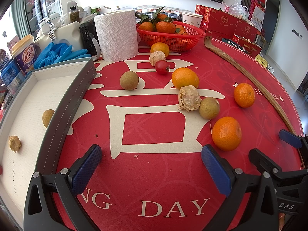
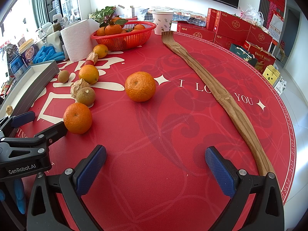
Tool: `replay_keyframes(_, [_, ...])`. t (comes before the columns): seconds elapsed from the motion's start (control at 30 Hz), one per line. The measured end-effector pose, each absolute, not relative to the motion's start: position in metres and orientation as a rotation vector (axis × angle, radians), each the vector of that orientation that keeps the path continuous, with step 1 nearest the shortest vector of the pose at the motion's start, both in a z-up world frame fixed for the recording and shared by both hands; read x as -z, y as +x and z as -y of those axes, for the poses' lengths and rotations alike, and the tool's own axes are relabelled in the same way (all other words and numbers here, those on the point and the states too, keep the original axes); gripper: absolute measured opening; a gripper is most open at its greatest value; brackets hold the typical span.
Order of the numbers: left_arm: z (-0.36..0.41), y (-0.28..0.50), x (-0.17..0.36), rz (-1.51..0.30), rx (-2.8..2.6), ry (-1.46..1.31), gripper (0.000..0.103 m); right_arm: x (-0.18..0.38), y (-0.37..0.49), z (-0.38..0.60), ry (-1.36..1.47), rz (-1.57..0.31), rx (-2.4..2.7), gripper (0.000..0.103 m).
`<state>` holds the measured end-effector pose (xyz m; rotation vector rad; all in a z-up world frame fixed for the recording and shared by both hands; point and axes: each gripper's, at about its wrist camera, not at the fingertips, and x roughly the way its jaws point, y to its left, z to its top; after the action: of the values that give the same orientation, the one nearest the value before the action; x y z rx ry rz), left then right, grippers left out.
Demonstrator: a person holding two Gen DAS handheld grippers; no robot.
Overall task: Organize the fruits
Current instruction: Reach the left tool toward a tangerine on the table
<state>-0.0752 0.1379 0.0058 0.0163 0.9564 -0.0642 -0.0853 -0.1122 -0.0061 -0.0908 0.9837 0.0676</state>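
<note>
Loose fruit lies on the red table mat [image 1: 154, 173]: a near orange [image 1: 226, 133], a far-right orange [image 1: 244, 95], a smooth orange [image 1: 185, 78], two brown longans [image 1: 129, 80] [image 1: 209, 108], two papery husked fruits [image 1: 189, 98] [image 1: 157, 57] and a small red fruit [image 1: 162, 67]. A grey tray [image 1: 75, 96] at left holds a longan [image 1: 48, 118] and a husked fruit [image 1: 14, 143]. My left gripper [image 1: 152, 165] is open and empty above the mat. My right gripper [image 2: 156, 167] is open and empty, short of an orange [image 2: 140, 86].
A red basket [image 1: 173, 36] of leafy oranges stands at the back with another orange [image 1: 159, 48] before it. A paper towel roll [image 1: 115, 36], blue gloves [image 1: 57, 54] and a cup [image 1: 25, 54] stand at back left. A long wooden backscratcher [image 2: 215, 88] lies along the right. Red gift boxes [image 2: 231, 27] line the far edge.
</note>
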Motion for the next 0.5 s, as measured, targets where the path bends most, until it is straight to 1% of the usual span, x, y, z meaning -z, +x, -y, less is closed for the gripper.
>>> replay_keyframes(0.43, [-0.1363,-0.0769,-0.0063,-0.964,0.06,0.013,0.103,0.0059,-0.0857,0.1121,-0.094,-0.985,-0.078,0.103])
replay_keyframes(0.5, [-0.1288,-0.0798,-0.0086,-0.975,0.1,0.022,0.096,0.0058,-0.0864,0.1128,-0.102,-0.987,-0.094,0.103])
